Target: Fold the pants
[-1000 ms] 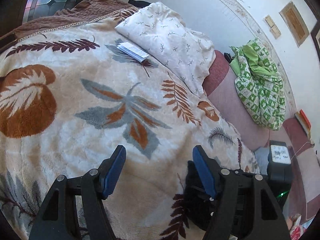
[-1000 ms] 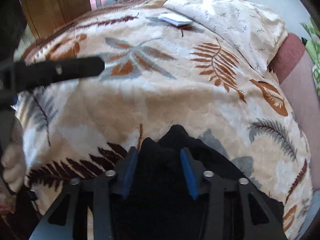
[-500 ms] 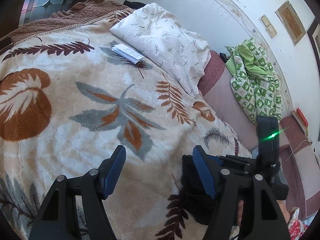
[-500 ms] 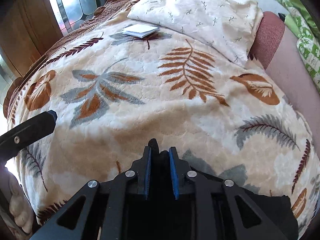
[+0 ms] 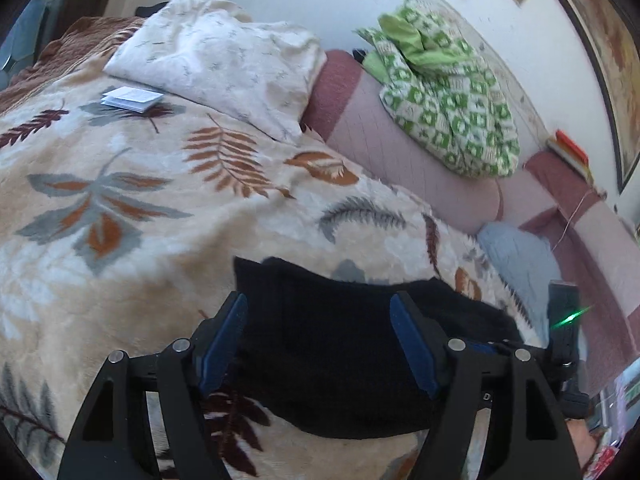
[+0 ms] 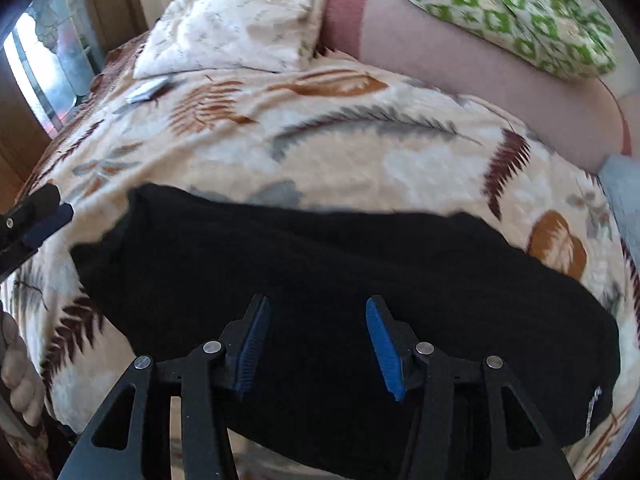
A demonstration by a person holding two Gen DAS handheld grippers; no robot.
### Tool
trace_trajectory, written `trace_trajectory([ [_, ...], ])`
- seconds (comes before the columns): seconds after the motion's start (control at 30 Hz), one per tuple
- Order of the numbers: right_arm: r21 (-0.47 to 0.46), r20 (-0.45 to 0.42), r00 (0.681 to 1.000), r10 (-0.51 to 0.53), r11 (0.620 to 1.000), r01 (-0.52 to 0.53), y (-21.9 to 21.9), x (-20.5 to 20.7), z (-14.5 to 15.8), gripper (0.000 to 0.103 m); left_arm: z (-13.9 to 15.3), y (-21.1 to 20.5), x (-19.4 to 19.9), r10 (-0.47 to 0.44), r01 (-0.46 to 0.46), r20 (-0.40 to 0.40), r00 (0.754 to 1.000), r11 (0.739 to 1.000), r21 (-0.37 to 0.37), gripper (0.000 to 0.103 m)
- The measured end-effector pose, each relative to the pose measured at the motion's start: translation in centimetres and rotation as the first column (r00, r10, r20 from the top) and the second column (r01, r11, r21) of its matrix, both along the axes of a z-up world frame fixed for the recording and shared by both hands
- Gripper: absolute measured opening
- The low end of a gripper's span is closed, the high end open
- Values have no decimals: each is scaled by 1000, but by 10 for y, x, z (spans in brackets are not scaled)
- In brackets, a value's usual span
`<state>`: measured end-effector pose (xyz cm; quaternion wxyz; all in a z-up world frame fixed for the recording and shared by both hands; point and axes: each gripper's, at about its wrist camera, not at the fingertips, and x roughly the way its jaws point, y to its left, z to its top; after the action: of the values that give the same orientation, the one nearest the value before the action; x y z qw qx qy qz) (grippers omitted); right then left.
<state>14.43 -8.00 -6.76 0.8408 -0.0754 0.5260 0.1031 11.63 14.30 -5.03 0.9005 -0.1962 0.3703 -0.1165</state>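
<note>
1. Opening now, the right gripper hangs over the pants with its blue pads apart; black cloth shows in the gap, but neither pad presses on it.
2. Jaws of the left gripper are opening too, wider than the right's, above the pants' left end; nothing is pinched.
3. The pants lie as a long black band across the near edge of the bed, on the leaf-print blanket.
4. The band's near edge is hidden behind both grippers' fingers, so its fold lines cannot be made out.
5. In the right view a finger of the left gripper juts in at the left edge; a hand below it is cut off.
</note>
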Motion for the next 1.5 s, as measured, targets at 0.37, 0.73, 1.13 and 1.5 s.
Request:
trace_trajectory([
  [0.37, 29, -7, 995, -100, 995, 101, -96, -71, -3, 47, -40, -8, -8, 61, -4, -177, 982, 953, 304, 72],
  [0.73, 178, -4, 988, -157, 972, 156, -84, 45, 32, 49, -21, -53, 3, -7, 44, -136, 991, 960, 278, 73],
  [1.13, -124, -99, 969, -226, 969, 213, -54, 161, -21, 43, -32, -58, -11, -42, 77, -103, 994, 925, 371, 73],
  [1.5, 2, 8, 991, -134, 991, 134, -74, 26, 20, 55, -24, -42, -11, -57, 83, -103, 993, 959, 270, 73],
])
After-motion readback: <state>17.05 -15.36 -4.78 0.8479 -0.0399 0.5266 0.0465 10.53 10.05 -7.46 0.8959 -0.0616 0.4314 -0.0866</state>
